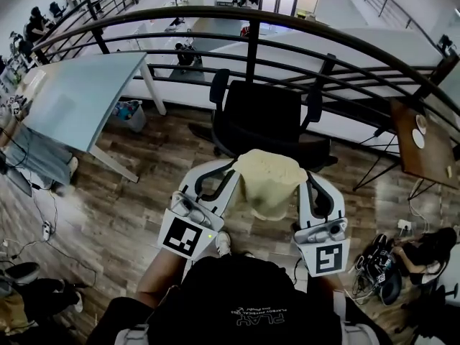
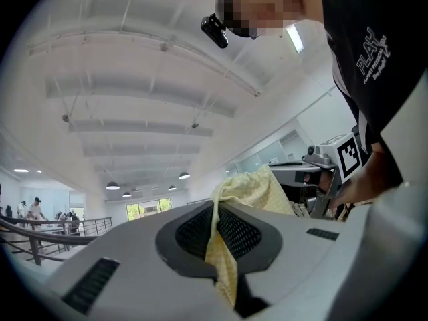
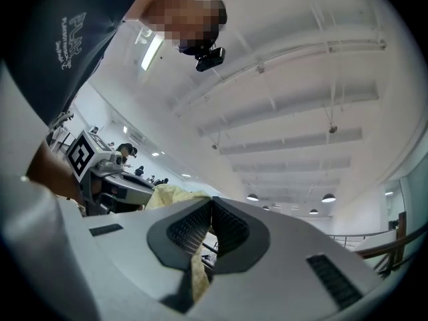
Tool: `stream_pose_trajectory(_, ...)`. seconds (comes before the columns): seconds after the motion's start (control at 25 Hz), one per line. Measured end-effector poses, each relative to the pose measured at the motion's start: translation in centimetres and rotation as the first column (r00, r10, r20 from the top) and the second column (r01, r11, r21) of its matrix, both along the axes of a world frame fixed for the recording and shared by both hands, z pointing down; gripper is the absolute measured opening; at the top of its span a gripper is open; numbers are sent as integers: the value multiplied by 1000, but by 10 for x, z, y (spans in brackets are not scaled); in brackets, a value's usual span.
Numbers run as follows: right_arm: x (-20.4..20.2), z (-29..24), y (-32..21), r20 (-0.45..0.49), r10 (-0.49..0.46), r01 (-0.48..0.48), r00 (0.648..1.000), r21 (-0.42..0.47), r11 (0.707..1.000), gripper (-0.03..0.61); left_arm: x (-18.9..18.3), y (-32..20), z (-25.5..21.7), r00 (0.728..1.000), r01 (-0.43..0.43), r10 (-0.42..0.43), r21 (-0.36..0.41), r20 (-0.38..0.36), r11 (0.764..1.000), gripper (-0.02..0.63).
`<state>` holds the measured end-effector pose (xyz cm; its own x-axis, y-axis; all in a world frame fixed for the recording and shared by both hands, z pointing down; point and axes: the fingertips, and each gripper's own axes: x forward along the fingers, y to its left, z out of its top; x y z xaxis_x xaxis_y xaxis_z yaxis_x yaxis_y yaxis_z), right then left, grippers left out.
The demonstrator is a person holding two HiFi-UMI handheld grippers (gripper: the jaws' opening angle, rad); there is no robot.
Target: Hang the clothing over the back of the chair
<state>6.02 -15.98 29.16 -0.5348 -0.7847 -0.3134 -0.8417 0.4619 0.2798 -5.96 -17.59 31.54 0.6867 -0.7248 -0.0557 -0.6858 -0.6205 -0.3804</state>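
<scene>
the floor point(image 1: 122, 207) is brown wood planks. a curved black railing point(image 1: 251, 24) runs round its edge, with a big bright room past it. one black chair point(image 1: 262, 121) stands by the railing. there are two tables: a pale table point(image 1: 79, 92) on the left and a brown table point(image 1: 424, 146) on the right. one piece of yellow clothing point(image 1: 269, 182) hangs in the air just in front of the chair, not on its back. two grippers hold it up, one at each side. the left gripper point(image 2: 215, 229) is squeezed tight on a fold of the cloth. the right gripper point(image 3: 210, 226) is squeezed tight on the other edge of it.
</scene>
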Motion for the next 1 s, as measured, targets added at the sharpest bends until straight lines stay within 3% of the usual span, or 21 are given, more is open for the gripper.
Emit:
stream_pose_trajectory(0.12,-5,-11,-6,2,15,-15,1000,20,1000,20,-3,-9,-8,999,-33,33,14,-2,999,26)
stream_pose_trajectory(0.4,-23,-45,-29,-100,74,-61,992,125,990,20,-18,-38,-42,995,-96,97,77,-9,992,26)
stream_pose_trajectory(0.72,-22,-63,-50,-175,161,-135,971,152,979,20,-15,-62,-59,984,-176,172,119,42,977,28)
stream_pose_trajectory(1.0,-13,-74,-67,-185,187,-159,965,158,975,20,-9,-84,-75,979,-191,176,171,97,967,28)
